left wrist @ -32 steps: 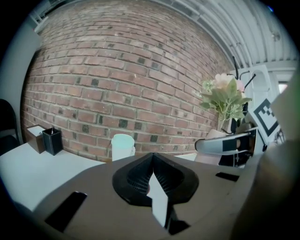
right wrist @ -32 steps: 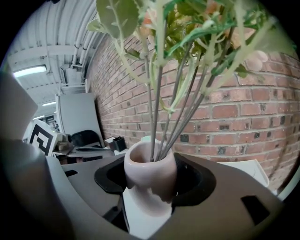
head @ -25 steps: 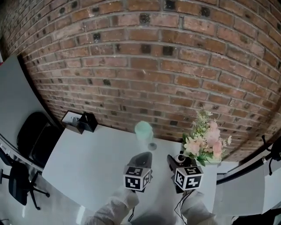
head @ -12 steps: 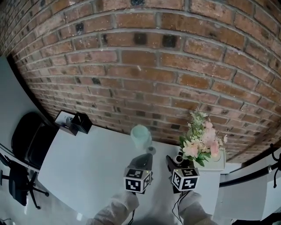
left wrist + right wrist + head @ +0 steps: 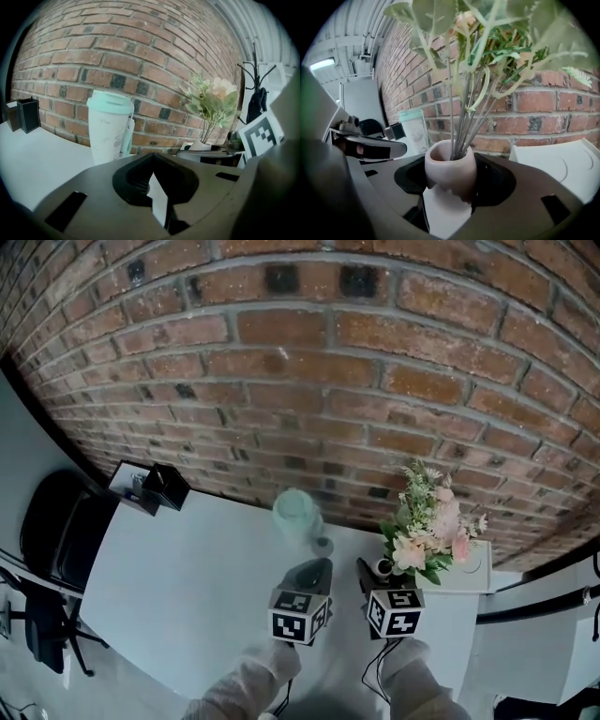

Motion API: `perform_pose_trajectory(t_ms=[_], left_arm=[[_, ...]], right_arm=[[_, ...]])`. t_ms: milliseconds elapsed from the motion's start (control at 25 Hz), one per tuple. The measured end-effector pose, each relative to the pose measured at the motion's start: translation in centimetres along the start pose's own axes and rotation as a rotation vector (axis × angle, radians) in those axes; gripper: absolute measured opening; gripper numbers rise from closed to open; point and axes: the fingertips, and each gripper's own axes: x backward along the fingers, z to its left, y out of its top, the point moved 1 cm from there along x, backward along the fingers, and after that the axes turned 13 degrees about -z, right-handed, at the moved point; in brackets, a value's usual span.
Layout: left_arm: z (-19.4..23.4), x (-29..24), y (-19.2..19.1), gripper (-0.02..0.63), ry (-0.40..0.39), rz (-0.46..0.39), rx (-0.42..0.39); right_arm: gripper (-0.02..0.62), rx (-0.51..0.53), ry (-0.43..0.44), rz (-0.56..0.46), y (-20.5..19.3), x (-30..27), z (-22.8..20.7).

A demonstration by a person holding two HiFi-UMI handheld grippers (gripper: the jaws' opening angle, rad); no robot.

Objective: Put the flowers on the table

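Observation:
The flowers (image 5: 427, 521) are a pink and green bunch in a small pale pink vase (image 5: 451, 171). My right gripper (image 5: 377, 572) is shut on that vase, holding it upright above the right end of the white table (image 5: 187, 577). In the right gripper view the stems and leaves (image 5: 483, 56) rise straight out of the vase between the jaws of my right gripper (image 5: 451, 185). My left gripper (image 5: 317, 568) hangs just to the left, shut, with nothing in it. The left gripper view faces the flowers (image 5: 211, 101) at its right.
A mint-lidded cup (image 5: 293, 512) stands near the brick wall (image 5: 309, 381), just beyond my left gripper (image 5: 152, 164). A white box (image 5: 466, 570) sits right of the flowers. A black holder (image 5: 164, 486) stands at the table's far left corner, with a black chair (image 5: 56, 531) beyond it.
The head view has moved closer to the wall. Both grippers stay side by side over the table's right end, and the right one keeps hold of the vase.

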Motion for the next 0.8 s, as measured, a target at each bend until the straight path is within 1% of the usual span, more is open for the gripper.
perform_pose_trajectory(t_ms=[280,440,800], left_arm=[[-0.2,0.2,-1.4,0.009,0.003,0.024,0.014],[-0.4,0.6,-2.4,0.009,0.007,0.045,0.013],[-0.6,1.3,-3.2,0.009,0.015,0.059,0.030]], right_arm=[[0.241,0.001,-0.012,0.015,-1.8,-0.4,-0.6],[0.241,-0.018,-0.014,-0.008,-1.8,-0.5,-0.9],[0.241,-0.009,0.010,0.019,-2.2,-0.3,-0.5]])
